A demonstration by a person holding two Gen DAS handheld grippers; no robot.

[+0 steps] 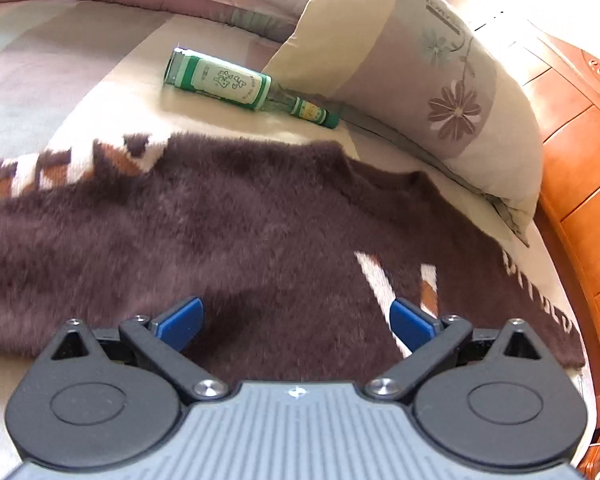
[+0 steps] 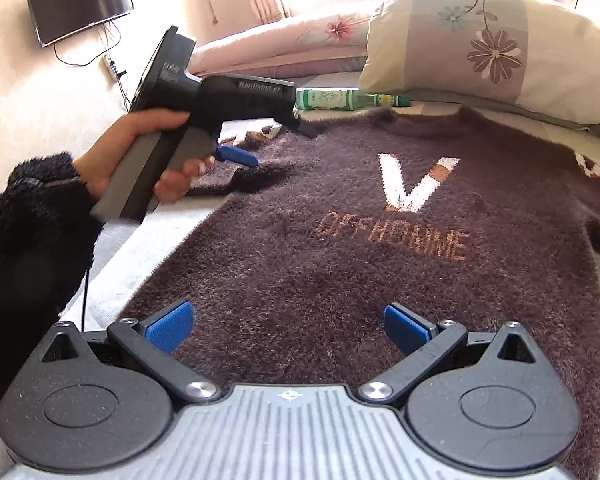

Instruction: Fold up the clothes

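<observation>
sweater point(image 2: 380, 248): brown fuzzy knit lying flat on the bed point(image 2: 160, 224), front up, with a white V and orange lettering showing; collar toward the pillow point(image 2: 480, 52) at the head edge, hem nearest me.
left sleeve point(image 1: 60, 168): stretched out sideways toward the bed's left edge, patterned cuff visible; not folded in.
right sleeve point(image 2: 596, 168): runs off toward the right edge; its end is out of view.
left gripper point(image 1: 296, 324): fingers point(image 1: 180, 320) wide apart, nothing between them, hovering over the sleeve and shoulder area. I cannot tell whether the pads touch the pile.
right gripper point(image 2: 286, 326): fingers point(image 2: 170, 326) wide apart, empty, above the lower body of the sweater near the hem.
left hand point(image 2: 140, 152): seen from the right wrist view wrapped round the left tool's handle, black fleece sleeve at the wrist.
bottle point(image 1: 236, 88): green glass, lying on its side just beside the pillow, apart from the collar.
done so far: garment is laid out and fairly smooth; no fold visible anywhere.
left to do: my judgement is all of the folding, i.e. both sleeves in, sides in, hem up to collar.
stage: start of task, pre-grasp.
</observation>
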